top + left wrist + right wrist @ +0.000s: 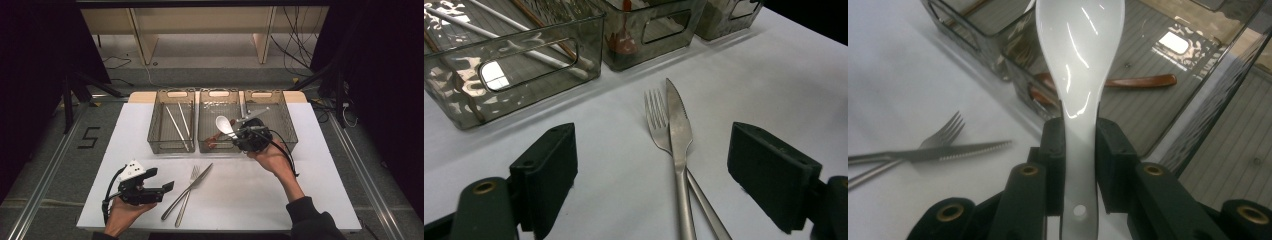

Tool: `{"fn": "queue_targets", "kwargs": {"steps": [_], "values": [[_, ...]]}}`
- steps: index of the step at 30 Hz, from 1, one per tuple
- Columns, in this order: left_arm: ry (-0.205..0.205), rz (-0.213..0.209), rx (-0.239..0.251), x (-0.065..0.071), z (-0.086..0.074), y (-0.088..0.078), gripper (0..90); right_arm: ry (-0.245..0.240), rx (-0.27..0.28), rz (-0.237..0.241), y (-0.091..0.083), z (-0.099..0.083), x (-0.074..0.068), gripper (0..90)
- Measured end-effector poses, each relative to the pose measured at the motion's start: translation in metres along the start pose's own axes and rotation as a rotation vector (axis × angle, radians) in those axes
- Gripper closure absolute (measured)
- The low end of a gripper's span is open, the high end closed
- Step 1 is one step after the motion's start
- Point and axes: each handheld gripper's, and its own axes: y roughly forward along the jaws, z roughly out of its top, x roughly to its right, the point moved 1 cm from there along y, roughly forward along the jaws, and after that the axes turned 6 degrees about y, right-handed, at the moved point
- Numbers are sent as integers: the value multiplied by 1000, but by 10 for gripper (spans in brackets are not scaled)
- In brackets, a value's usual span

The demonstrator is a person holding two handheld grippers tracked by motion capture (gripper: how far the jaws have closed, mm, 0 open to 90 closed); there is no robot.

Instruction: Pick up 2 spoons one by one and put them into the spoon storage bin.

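Care now: your right tool (1080, 150) grips the white ceramic spoon (1079, 55) (left tool (651, 170) released), so lower it level into the middle bin (220, 145).

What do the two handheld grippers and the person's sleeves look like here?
Both are black. The left gripper carries a grey three-cornered plate with white dots and has blocky rectangular jaws. The right gripper trails a black cable, with brass-coloured bushings. A dark sleeve covers the right forearm.

Both grippers, left gripper (167, 186) and right gripper (239, 136), are black with brass-ringed screw holes and trailing black cables; a dark sleeve (312, 220) covers the right forearm
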Motion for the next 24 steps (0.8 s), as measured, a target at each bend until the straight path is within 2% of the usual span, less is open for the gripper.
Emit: {"fn": "queue_targets", "kwargs": {"steps": [12, 24], "values": [[3, -17, -4, 9, -4, 2, 196, 58, -22, -33, 29, 36, 16, 761], [8, -26, -9, 9, -4, 4, 196, 75, -54, -57, 50, 49, 22, 761]]}}
